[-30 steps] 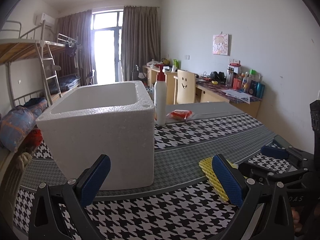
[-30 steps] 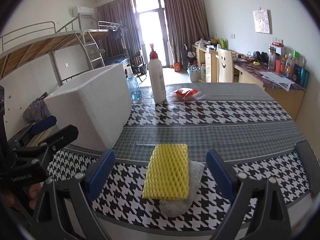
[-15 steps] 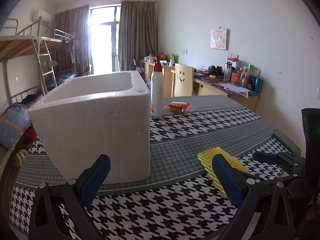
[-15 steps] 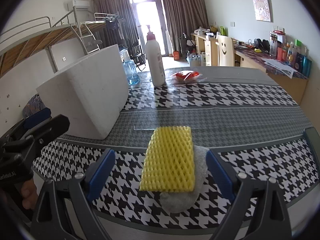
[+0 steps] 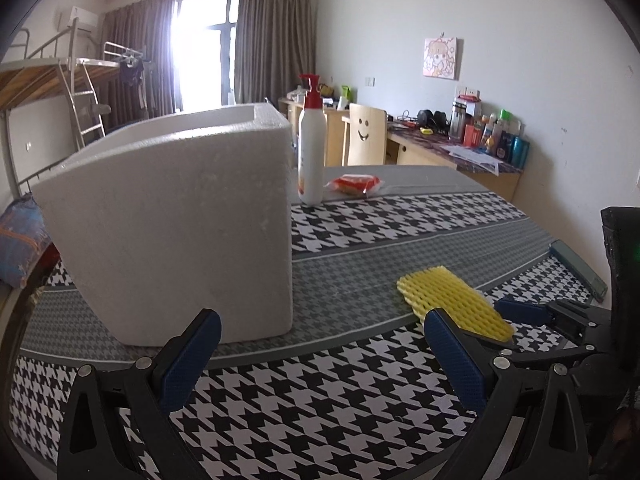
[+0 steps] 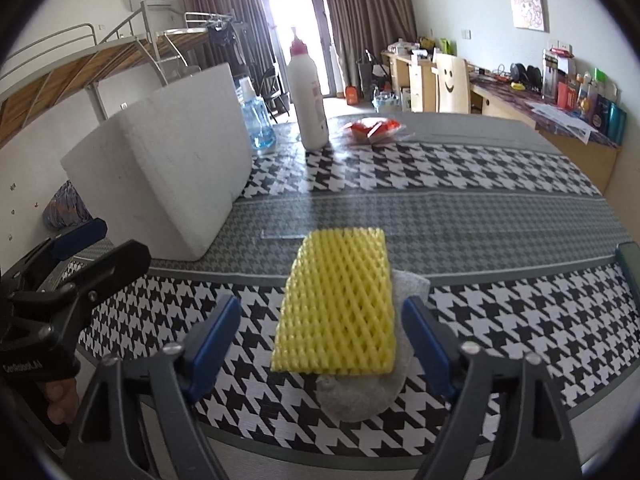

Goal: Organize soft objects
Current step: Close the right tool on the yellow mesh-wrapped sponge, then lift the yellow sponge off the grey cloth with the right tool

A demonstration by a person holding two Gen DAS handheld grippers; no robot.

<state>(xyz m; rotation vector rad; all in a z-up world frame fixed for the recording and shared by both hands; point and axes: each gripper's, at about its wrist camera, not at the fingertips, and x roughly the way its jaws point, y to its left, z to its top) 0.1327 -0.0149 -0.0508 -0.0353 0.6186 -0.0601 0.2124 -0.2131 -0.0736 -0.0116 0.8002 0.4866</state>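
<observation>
Right gripper closing in on yellow foam net, near table edge.

Yellow foam net (image 6: 340, 304) lies flat atop a grey foam pad (image 6: 360, 392), right of the foam box (image 6: 168, 168). Right gripper (image 6: 320, 344) jaws narrowing around it, pads not touching. Left gripper (image 5: 320, 360) spread, empty. Looks light, squashy, springy; pinch across long sides, gently.

Both wrist views look low across the table (image 5: 360, 408), sharing the foam box (image 5: 172, 224).
</observation>
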